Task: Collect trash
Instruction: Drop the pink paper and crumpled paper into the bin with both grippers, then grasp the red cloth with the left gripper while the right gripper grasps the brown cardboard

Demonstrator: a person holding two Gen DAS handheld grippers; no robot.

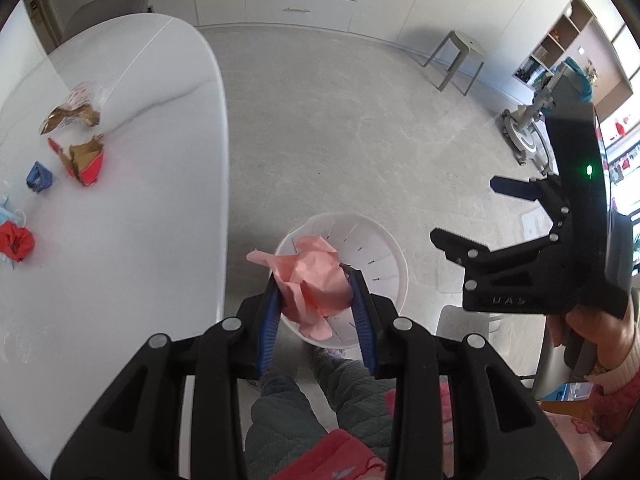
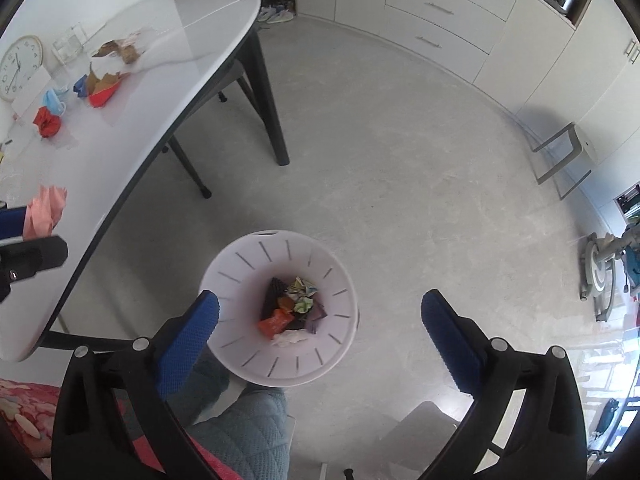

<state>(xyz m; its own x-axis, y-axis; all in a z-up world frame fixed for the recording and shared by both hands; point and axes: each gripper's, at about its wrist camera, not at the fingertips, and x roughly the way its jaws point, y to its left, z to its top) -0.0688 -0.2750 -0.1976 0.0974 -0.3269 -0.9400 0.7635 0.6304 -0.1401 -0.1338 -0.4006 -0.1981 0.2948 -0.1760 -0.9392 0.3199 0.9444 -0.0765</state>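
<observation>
My left gripper [image 1: 316,280] is shut on a crumpled pink paper [image 1: 314,280] and holds it above the white trash bin [image 1: 384,248] on the floor. The pink paper also shows at the left edge of the right wrist view [image 2: 44,210]. My right gripper [image 2: 320,308] is open and empty above the bin [image 2: 240,264], which holds several scraps of trash [image 2: 290,312]. It also shows in the left wrist view [image 1: 464,212]. On the white table [image 1: 152,200] lie a red paper ball [image 1: 16,242], a blue scrap [image 1: 39,177], a red and brown wrapper [image 1: 86,160] and a brown wrapper [image 1: 72,116].
A light blue face mask [image 2: 54,100] and a wall clock [image 2: 18,68] are on the table's far side. A grey stool [image 1: 456,60] stands on the floor beyond the bin. The person's legs [image 2: 248,420] are just below the bin. White cabinets [image 2: 440,8] line the far wall.
</observation>
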